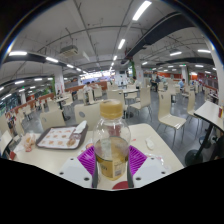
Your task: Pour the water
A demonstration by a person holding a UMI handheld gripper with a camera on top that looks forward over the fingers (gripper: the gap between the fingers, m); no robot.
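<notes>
A clear plastic bottle (111, 148) with a yellow cap and a yellowish label stands upright between my gripper's (111, 163) two fingers. The purple pads (87, 160) press against both of its sides, so the gripper is shut on the bottle. The bottle's top reaches well above the fingers. Just beyond it to the right, a small clear cup (153, 146) stands on the light table (60, 160). The bottle's base is hidden below the fingers.
A tray (62, 136) with items on it lies on the table to the left, with a small cup (28, 143) beside it. Chairs and other tables fill the canteen hall beyond, one chair (172, 120) just behind the table at right.
</notes>
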